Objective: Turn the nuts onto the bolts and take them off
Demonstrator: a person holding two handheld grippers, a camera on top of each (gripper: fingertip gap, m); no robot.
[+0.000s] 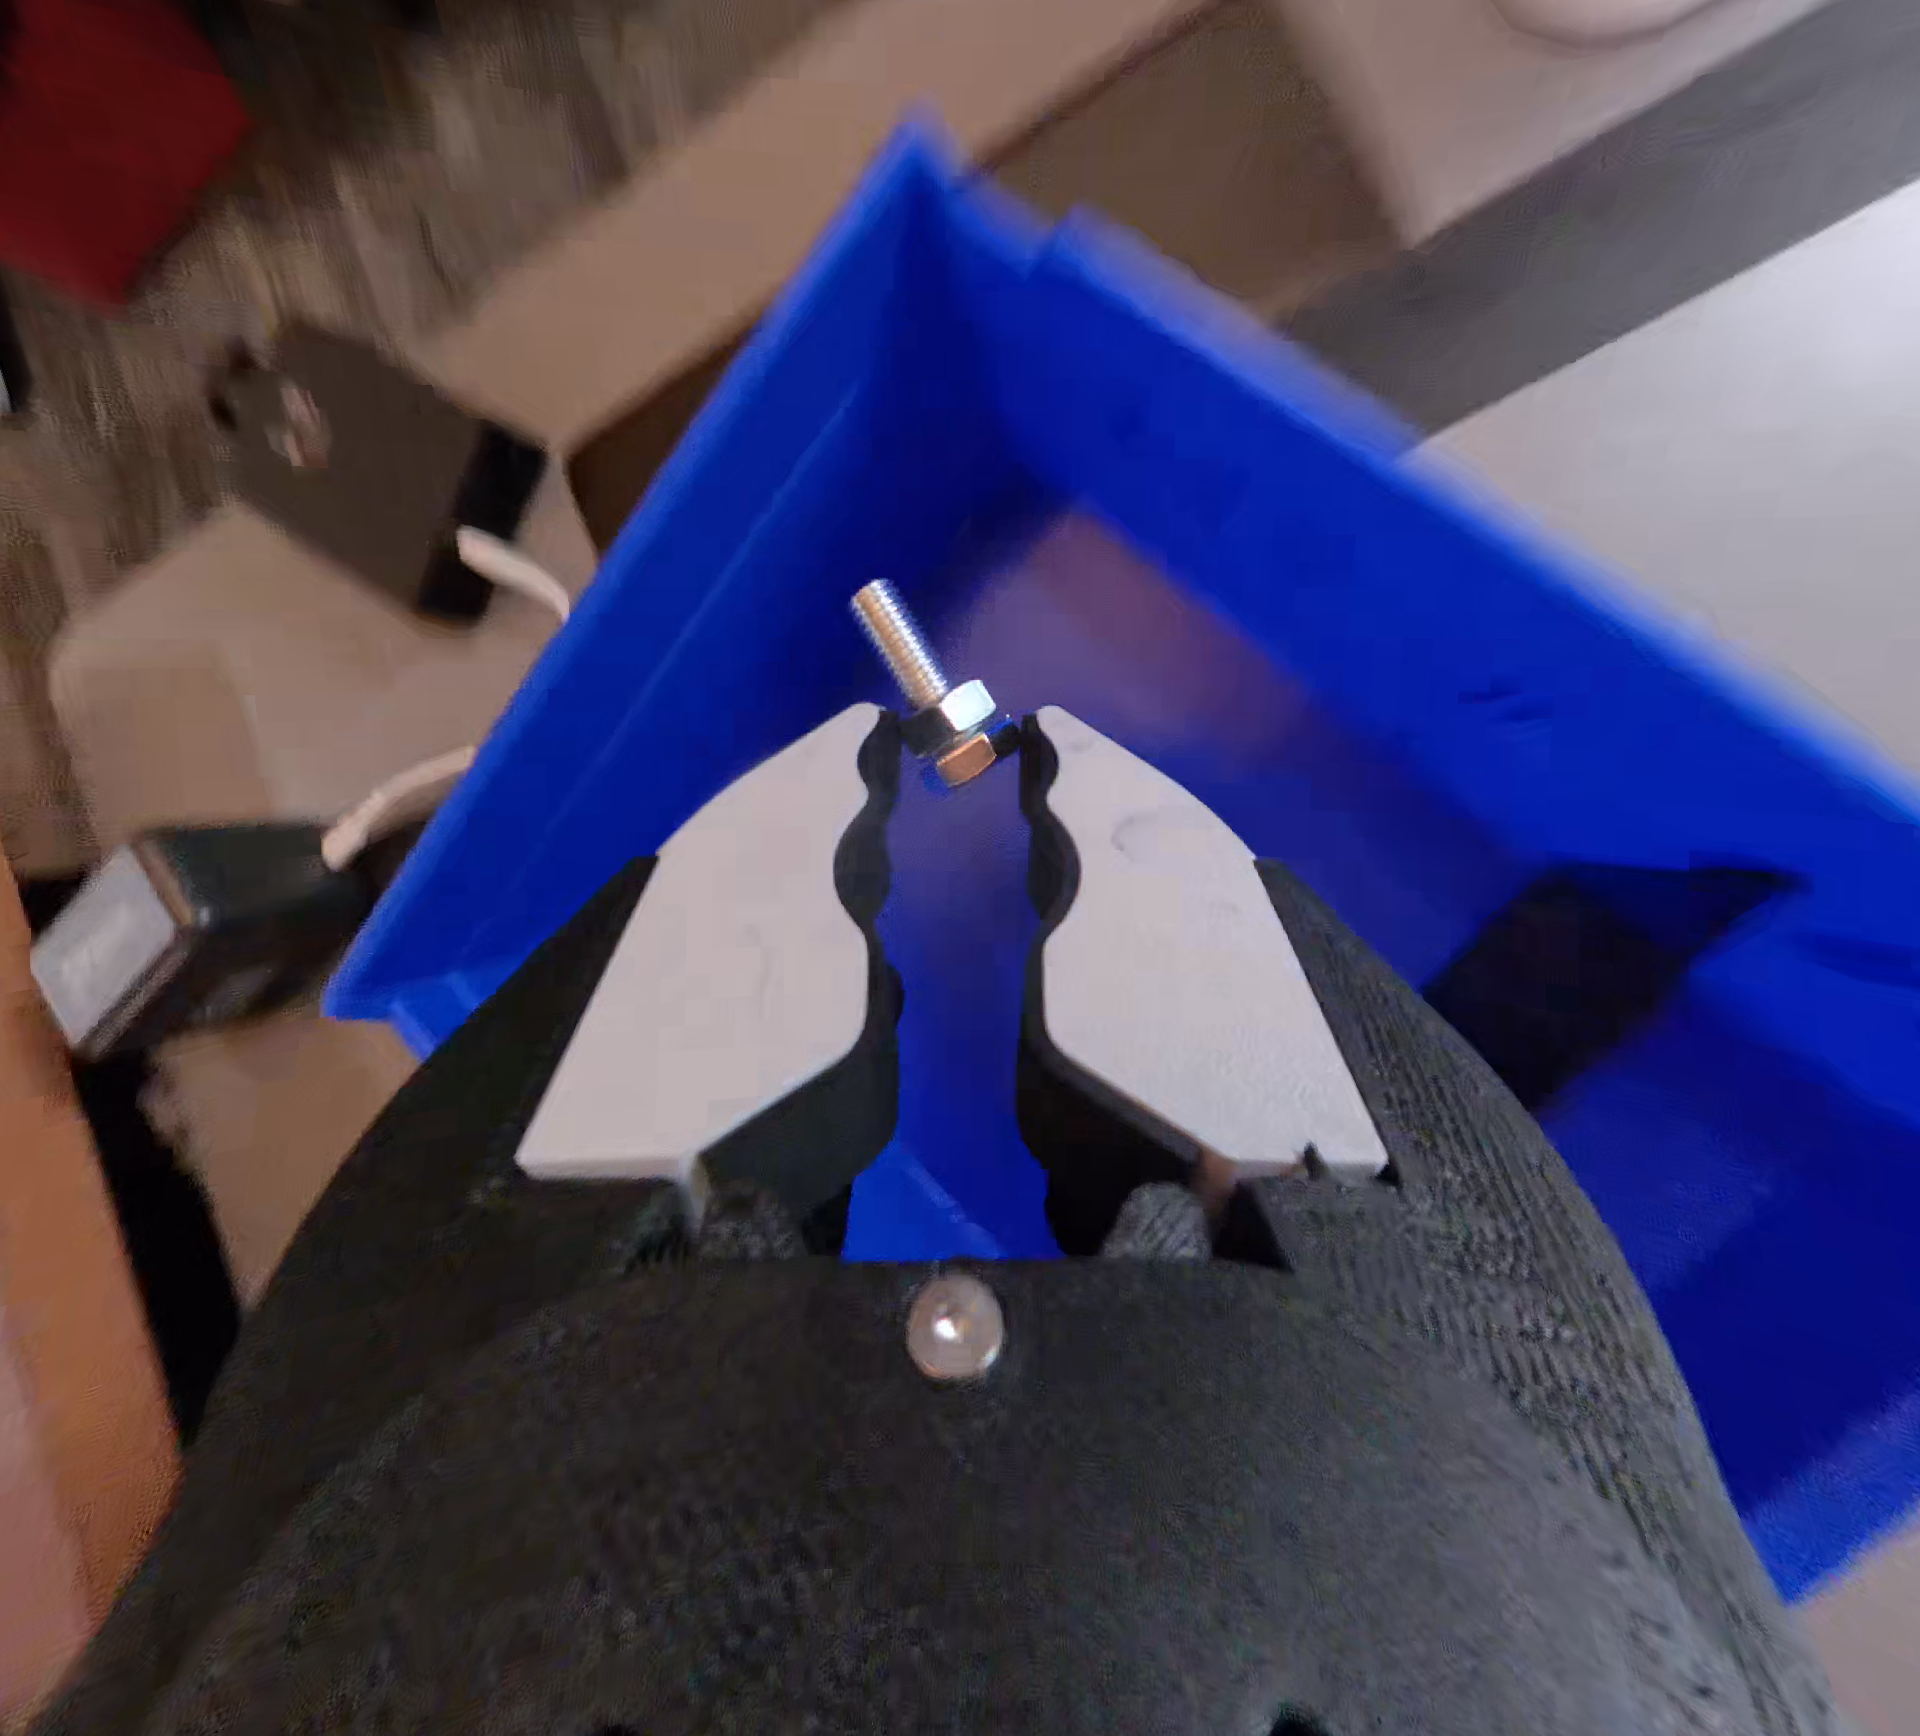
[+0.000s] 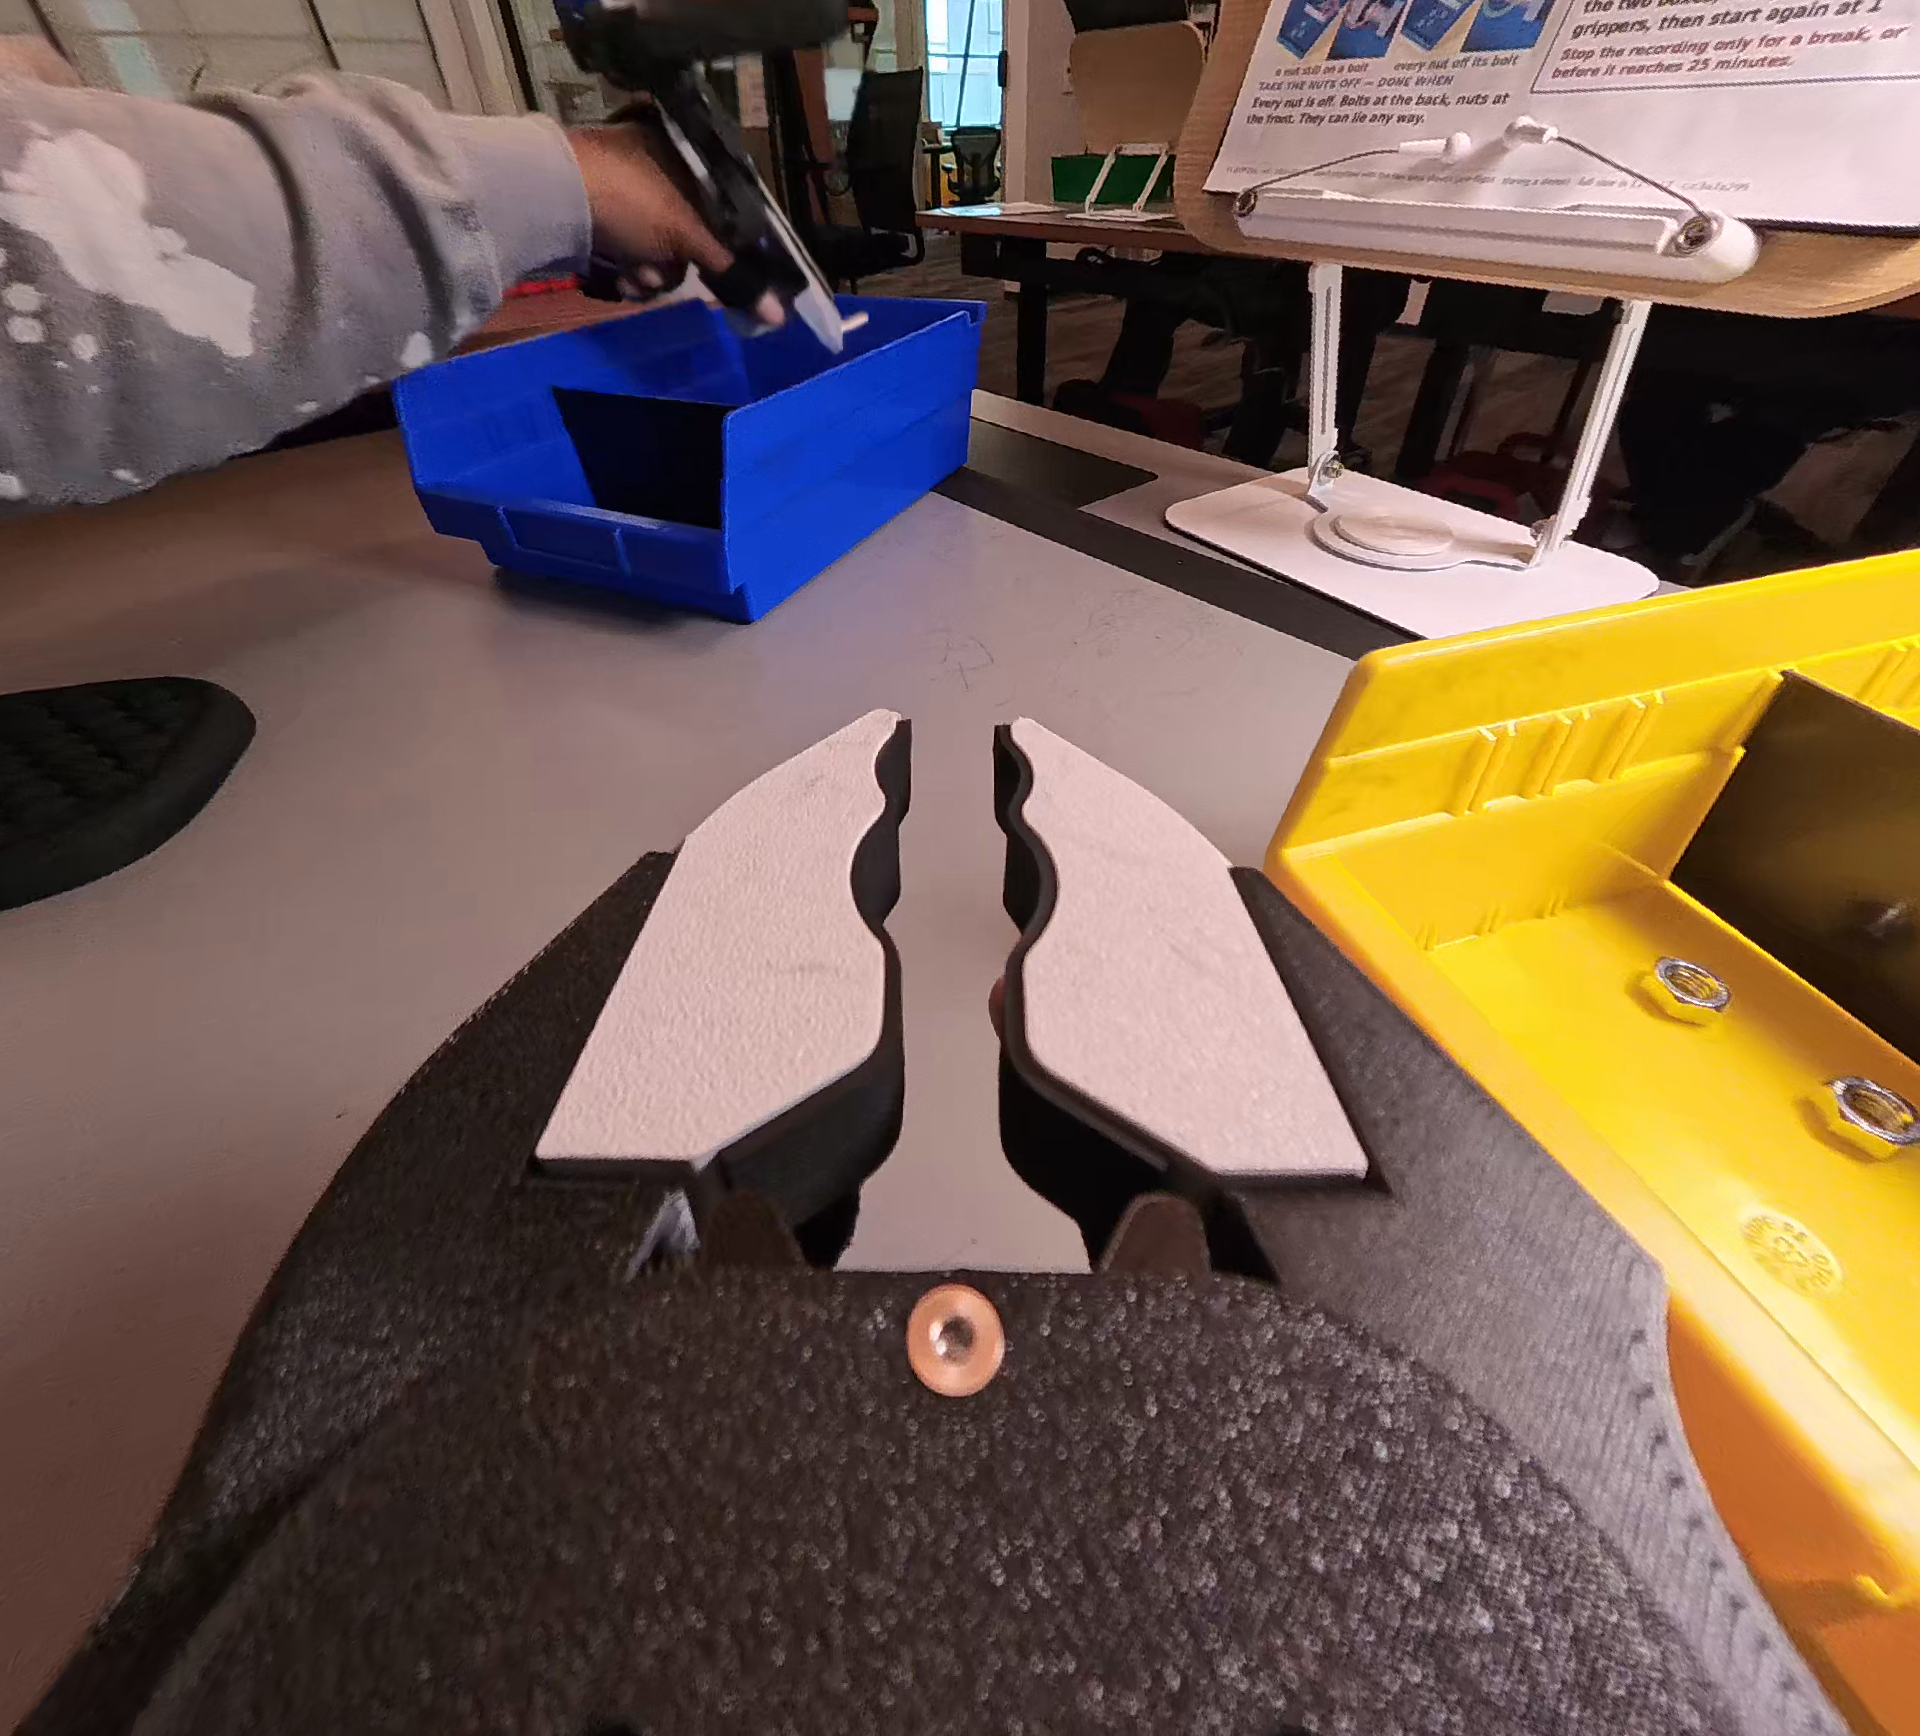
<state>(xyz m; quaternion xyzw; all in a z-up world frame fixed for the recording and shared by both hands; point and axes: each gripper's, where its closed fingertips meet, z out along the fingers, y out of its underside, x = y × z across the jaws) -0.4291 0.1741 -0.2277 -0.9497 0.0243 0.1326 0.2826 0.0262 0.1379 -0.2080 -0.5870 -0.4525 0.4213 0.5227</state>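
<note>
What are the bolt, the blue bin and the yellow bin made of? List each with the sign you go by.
Bolt: bright silvery metal, probably plated steel; shiny threads, and a nut of the same look.
Blue bin: moulded plastic, semi-gloss; even colour, thin walls, soft sheen.
Yellow bin: moulded plastic too; ribs along the rim, a round stamp in the floor.

2 nuts [image 2: 1683, 1001] in right bin [image 2: 1351, 813], other bin [image 2: 831, 460] far left
</note>
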